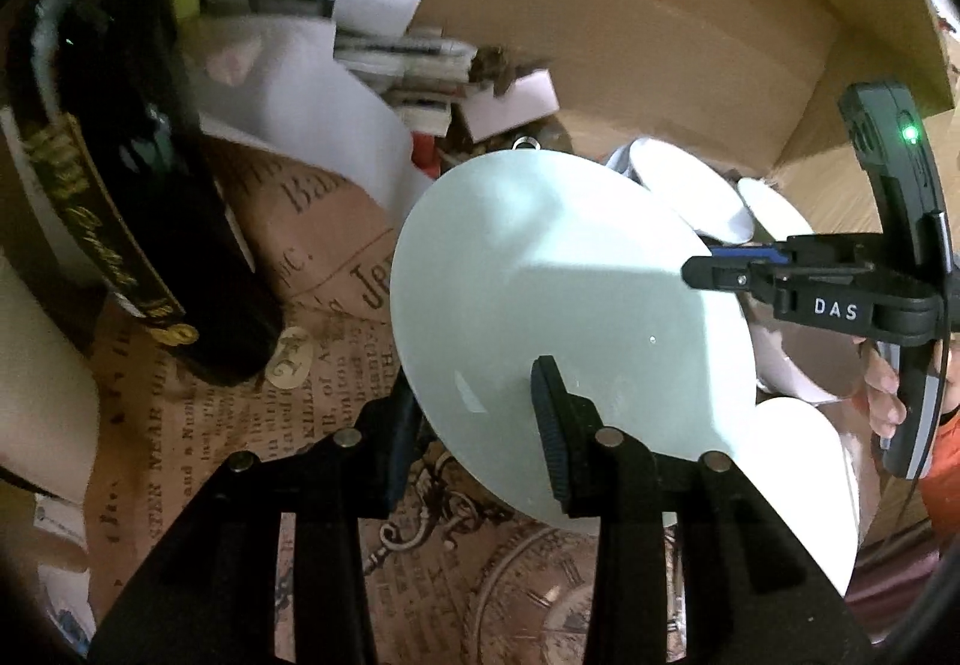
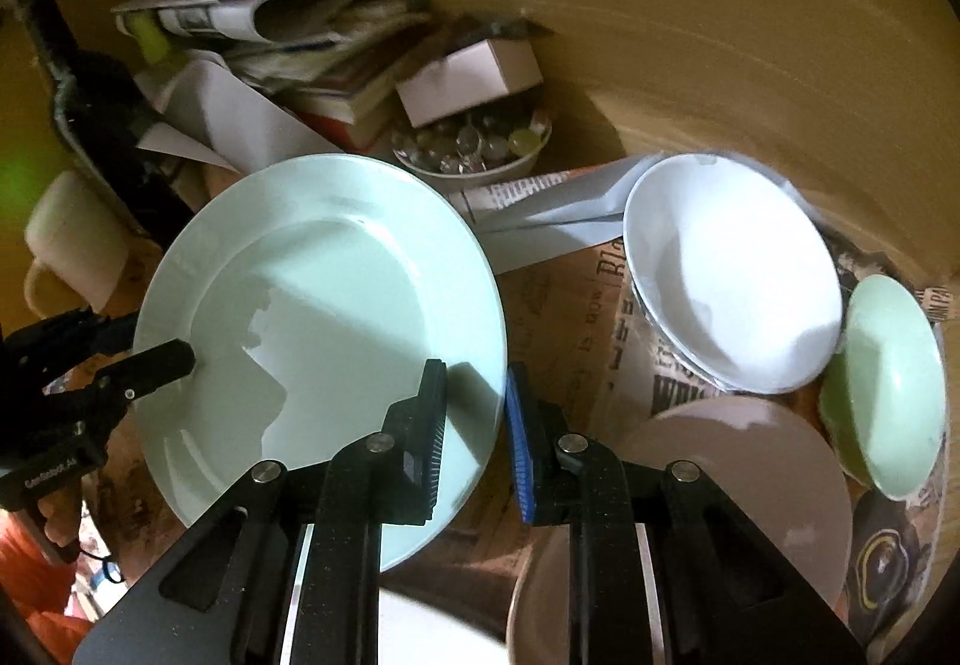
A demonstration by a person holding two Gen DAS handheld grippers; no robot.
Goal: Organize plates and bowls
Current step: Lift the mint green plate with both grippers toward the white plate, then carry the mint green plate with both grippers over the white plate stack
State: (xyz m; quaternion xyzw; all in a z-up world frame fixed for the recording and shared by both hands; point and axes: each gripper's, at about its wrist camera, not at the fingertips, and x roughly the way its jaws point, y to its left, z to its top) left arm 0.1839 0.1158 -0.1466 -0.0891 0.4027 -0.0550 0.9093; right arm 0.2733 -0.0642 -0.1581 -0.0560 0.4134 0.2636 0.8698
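- While both grippers met at its rim, the pale green plate was the largest thing in view, tilted up off the newspaper-print table covering, with its hollow face toward the right wrist camera and its underside toward the left one.
- Behind it, a pile of papers and books lay against the tan wall, with a small white box on top and a dark bottle standing at the left.
- To the right of the plate, a white bowl leaned on edge, touching a smaller green bowl; a pinkish plate lay just below them.
- The left gripper had its jaws closed down on the plate's near edge, one finger pressed on the underside and the other behind the rim.
- The right gripper straddled the plate's opposite edge, its left finger over the hollow face and the blue-padded right finger just outside the rim; a narrow gap showed there, so I cannot tell whether it truly pinched the plate.
- Smallest, a bowl of glass marbles sat beneath the white box.
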